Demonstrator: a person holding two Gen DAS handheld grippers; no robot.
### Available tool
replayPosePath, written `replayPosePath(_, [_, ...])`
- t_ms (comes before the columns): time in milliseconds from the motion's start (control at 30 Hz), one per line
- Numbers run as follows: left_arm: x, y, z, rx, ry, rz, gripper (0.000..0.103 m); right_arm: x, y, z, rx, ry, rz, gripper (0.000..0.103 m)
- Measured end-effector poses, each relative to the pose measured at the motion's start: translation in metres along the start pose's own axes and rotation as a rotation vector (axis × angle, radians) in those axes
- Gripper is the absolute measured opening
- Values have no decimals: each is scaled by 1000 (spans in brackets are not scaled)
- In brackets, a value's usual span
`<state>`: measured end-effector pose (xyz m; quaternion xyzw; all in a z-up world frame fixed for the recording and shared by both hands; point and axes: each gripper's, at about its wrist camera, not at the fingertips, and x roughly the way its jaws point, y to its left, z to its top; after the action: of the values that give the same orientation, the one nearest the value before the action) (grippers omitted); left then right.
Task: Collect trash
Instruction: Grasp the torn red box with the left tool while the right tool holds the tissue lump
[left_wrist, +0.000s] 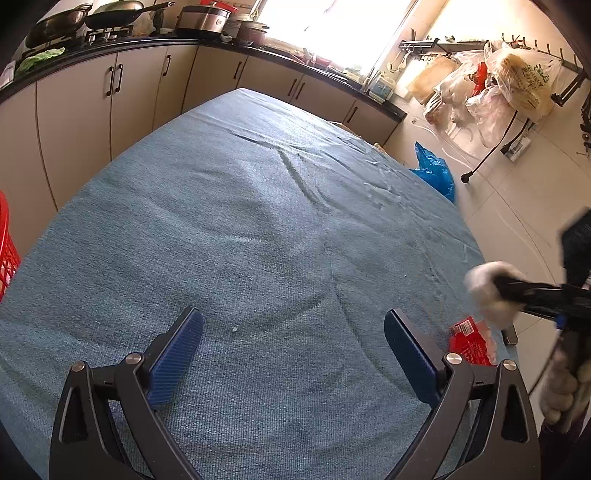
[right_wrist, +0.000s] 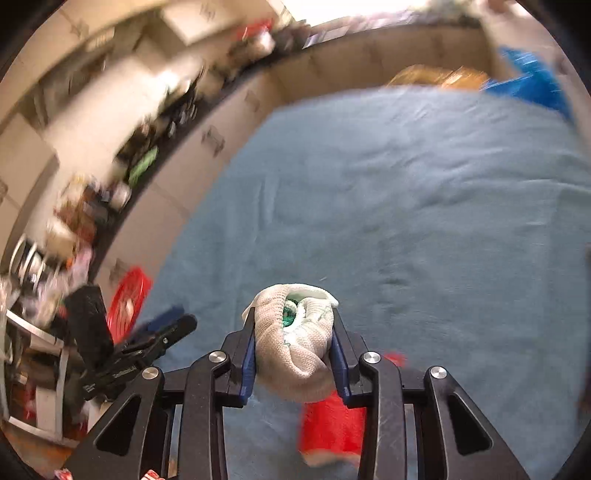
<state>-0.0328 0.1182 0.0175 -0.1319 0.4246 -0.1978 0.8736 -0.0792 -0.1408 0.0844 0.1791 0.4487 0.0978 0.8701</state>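
The right tongs (right_wrist: 293, 345) squeeze a balled-up white cloth (right_wrist: 295, 332), and it is up off the blue worktop (left_wrist: 240, 221). The left tongs (left_wrist: 293, 350) are spread wide with nothing in them, low over the near part of the worktop.

The cloth is soft and bulges out past the pads. I think it could slip out and drop if the hand swings fast, and the right view is blurry.

A red wrapper (left_wrist: 471, 341) lies flat at the near right edge, right under the right tongs. It could get knocked off onto the floor.

A red basket (left_wrist: 7, 243) sits at the far left edge. The left tongs are between the cloth and the basket, so the two could bump. A blue bag (left_wrist: 434, 171) hangs past the far right side.
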Motion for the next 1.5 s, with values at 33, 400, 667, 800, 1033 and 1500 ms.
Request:
replayPosePath(33, [1,0,0,3,3,-1,100,-10,-8,-7,5,-30,-67,37])
replayPosePath(400, [9,-19,1,96,48,105,103,-6,-41,-70,80,33,-143,37])
replayPosePath(667, [-42,1,4,-29,-50,92,103,51,36,-60,-15,67,66,38])
replayPosePath(800, [-72,13,10,-68,-82,103,103,33,46,-63,-77,-24,67,38])
replayPosePath(1033, [-85,5,6,-15,-108,140,103,-8,-16,-72,50,-137,-69,39])
replayPosePath(1500, [-12,-66,-4,208,46,85,103,3,-65,-79,180,-134,-26,42])
